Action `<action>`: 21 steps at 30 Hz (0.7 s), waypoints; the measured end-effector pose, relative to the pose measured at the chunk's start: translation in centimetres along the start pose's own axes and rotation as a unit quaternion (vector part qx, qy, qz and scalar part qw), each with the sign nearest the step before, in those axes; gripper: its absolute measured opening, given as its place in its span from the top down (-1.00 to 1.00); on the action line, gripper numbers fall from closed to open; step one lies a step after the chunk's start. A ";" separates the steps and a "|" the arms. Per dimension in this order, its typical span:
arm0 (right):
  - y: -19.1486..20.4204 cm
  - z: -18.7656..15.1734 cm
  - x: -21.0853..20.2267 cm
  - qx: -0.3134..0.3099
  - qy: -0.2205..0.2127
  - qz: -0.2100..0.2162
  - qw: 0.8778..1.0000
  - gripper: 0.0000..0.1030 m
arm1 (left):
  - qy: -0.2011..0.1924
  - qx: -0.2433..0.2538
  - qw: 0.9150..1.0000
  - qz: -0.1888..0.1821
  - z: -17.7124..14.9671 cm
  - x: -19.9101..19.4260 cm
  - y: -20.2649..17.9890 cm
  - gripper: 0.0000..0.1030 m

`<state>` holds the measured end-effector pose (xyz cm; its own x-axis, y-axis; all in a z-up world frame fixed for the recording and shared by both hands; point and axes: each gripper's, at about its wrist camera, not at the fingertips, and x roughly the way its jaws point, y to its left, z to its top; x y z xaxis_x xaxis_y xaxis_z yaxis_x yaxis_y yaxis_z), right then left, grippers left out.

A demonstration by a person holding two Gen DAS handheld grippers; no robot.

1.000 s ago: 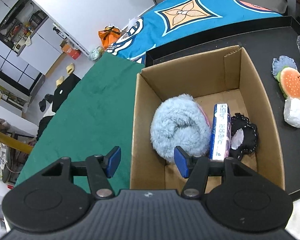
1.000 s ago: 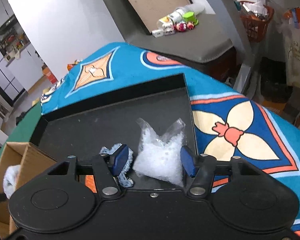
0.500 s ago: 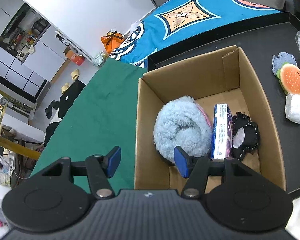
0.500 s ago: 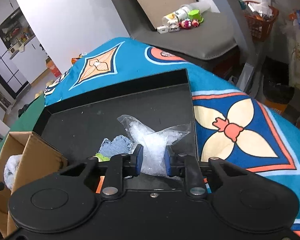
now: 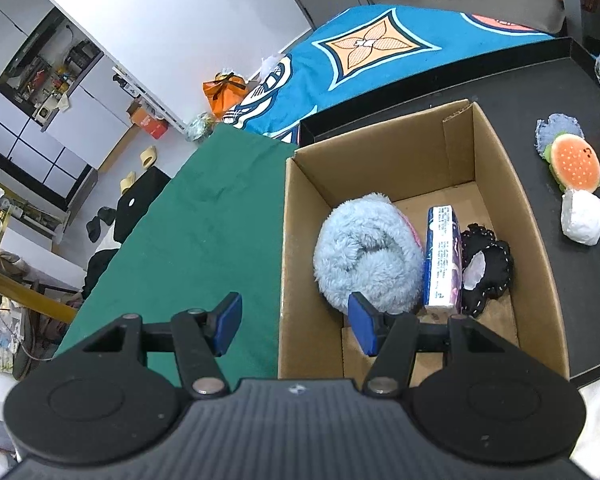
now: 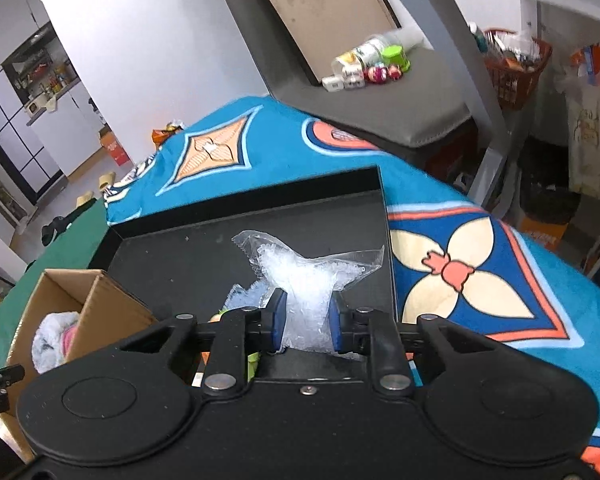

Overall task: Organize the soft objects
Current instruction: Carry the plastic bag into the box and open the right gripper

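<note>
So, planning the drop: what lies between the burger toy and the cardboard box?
Only bare black tray between burger toy and cardboard box, per the left wrist view.

Left wrist view, close above cardboard box (image 5: 416,184), angled down; right wrist view, black tray (image 6: 236,208) centre, box (image 6: 88,304) lower left

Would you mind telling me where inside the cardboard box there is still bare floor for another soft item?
The cardboard box is bare along its far wall. Nearer, it is crowded: fluffy blue plush, tissue pack and black lace piece lie side by side.
</note>
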<state>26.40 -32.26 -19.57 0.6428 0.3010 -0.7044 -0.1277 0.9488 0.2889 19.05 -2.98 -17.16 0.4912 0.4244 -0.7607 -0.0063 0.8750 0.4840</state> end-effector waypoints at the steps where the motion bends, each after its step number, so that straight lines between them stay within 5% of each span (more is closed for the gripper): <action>1: 0.2 0.1 -0.3 -0.002 -0.004 0.002 1.000 0.58 | -0.002 0.001 1.000 0.000 -0.1 0.0 0.1 -0.11; 21: 6.4 -0.3 -4.3 -0.060 -0.044 0.069 0.995 0.58 | -0.016 -0.073 0.996 -0.044 -2.1 -1.5 3.7 -0.11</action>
<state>22.58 -27.45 -14.84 0.6764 0.4246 -0.6018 -0.3051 0.9052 0.2957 16.46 0.11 -15.14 0.5226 0.3398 -0.7819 -0.0882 0.9338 0.3468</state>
